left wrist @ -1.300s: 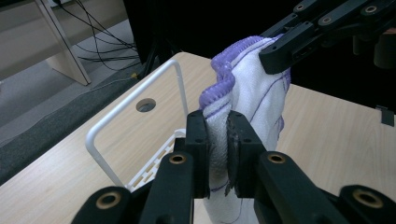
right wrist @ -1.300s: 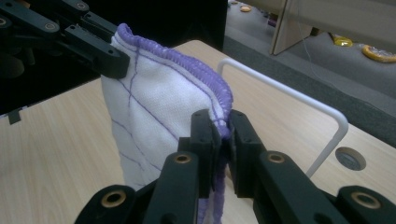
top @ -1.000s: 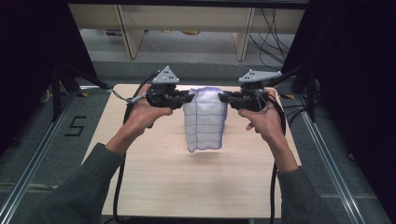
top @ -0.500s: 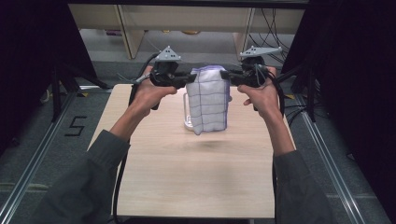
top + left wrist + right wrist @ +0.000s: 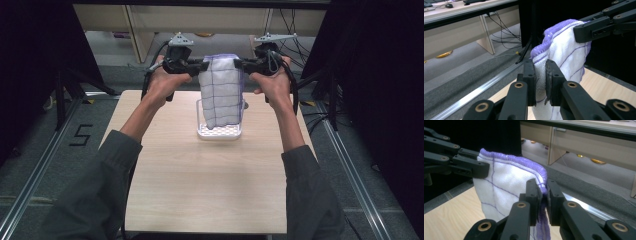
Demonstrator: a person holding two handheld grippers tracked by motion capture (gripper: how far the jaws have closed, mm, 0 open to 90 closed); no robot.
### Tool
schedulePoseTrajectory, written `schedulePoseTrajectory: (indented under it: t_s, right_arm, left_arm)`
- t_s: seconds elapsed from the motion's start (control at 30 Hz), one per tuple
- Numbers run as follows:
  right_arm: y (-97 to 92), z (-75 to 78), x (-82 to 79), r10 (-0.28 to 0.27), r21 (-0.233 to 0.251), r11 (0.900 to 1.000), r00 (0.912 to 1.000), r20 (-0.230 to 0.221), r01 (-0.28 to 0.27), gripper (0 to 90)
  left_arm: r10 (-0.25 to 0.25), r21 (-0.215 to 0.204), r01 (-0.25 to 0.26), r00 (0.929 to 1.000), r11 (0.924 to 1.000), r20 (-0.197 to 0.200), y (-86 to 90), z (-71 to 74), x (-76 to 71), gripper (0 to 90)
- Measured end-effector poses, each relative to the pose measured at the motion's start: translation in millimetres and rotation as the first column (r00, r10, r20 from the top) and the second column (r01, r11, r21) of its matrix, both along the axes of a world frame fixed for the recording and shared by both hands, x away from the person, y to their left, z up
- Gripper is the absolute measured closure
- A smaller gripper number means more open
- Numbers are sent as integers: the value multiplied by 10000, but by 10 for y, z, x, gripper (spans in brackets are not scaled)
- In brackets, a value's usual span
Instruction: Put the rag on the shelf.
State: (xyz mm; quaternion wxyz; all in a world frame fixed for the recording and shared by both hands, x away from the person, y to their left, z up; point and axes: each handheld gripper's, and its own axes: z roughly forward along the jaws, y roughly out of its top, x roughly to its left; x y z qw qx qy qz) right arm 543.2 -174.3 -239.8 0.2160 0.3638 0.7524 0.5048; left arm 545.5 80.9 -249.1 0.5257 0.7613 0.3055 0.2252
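Jaws of both grippers are pinched on the cloth (image 5: 220,90) top corners; cloth should be lowered level into the rack (image 5: 219,131).

grey-green sleeves (image 5: 107,175), black brass-riveted claws (image 5: 540,82)

A single black numeral "5" (image 5: 81,135) is marked on the grey floor to the left of the desk (image 5: 210,190), seen in the high view. No other text is readable.

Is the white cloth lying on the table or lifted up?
Lifted: the cloth hangs from left gripper and right gripper over the white rack.
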Motion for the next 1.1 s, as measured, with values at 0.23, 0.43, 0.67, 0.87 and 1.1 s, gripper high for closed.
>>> schedulePoseTrajectory:
  t_s: [0.23,0.43,0.67,0.87,1.1]
  right_arm:
    - [18,-64,241,-408,290,9987,9986,-325,418,817]
    - [67,-235,439,-591,226,9979,9961,-661,607,814]
    - [99,-430,610,-858,334,9954,9892,-1185,903,811]
    - [121,-616,769,-1086,-162,9941,9819,-1554,1074,808]
    - [148,-771,836,-1246,-467,9920,9705,-2063,1174,797]
  left_arm:
    - [322,-148,-321,9995,9994,35,-26,-106,274,800]
    - [513,-106,-516,9983,9986,-290,-84,-326,489,794]
    - [917,-4,-919,9933,9958,-702,-93,-566,673,793]
    - [1070,-60,-1083,9883,9941,-1087,-112,-751,773,788]
    - [1070,107,-1066,9828,9942,-1503,-109,-916,803,781]
